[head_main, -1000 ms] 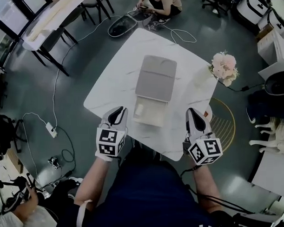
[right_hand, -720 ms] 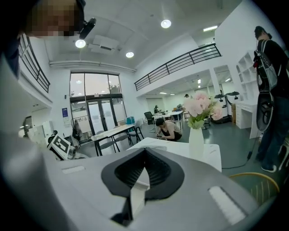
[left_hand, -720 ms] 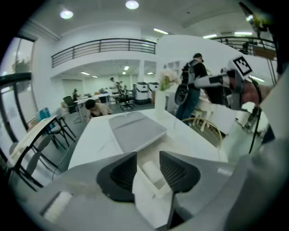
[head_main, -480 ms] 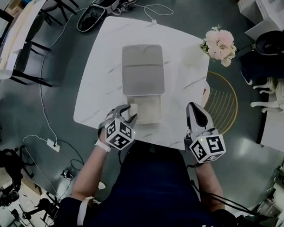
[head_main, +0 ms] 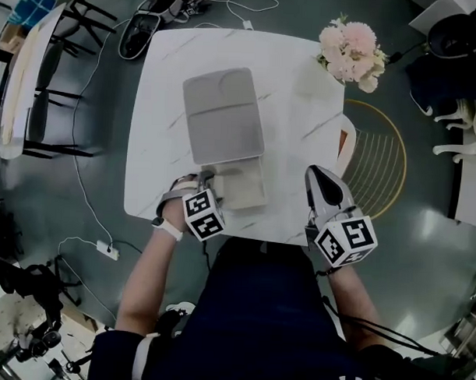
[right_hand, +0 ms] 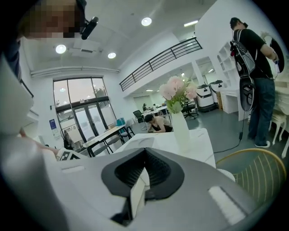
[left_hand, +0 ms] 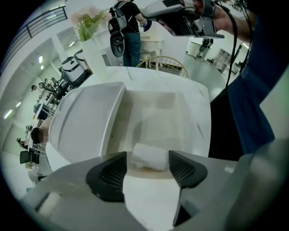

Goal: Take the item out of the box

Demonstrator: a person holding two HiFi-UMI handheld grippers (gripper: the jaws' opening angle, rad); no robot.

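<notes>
An open white box (head_main: 242, 185) sits near the front of the white table (head_main: 154, 143), its lid (head_main: 223, 115) folded back flat behind it. In the left gripper view a small white rolled item (left_hand: 149, 156) lies in the box (left_hand: 180, 122). My left gripper (left_hand: 148, 159) reaches into the box from its left side (head_main: 207, 178). Its jaws are opening, the roll lies between the pads and a thin gap shows on each side. My right gripper (head_main: 318, 176) hovers over the table's right front part, shut (right_hand: 143, 173) and holding nothing.
A vase of pink flowers (head_main: 348, 45) stands at the table's far right corner. A gold wire chair (head_main: 375, 171) is just right of the table. Cables and a power strip (head_main: 107, 249) lie on the floor at left. A person with a backpack (right_hand: 253, 67) stands in the background.
My left gripper went from the table's front edge forward into the box, and its jaws spread apart around the white roll. The right gripper has hardly moved.
</notes>
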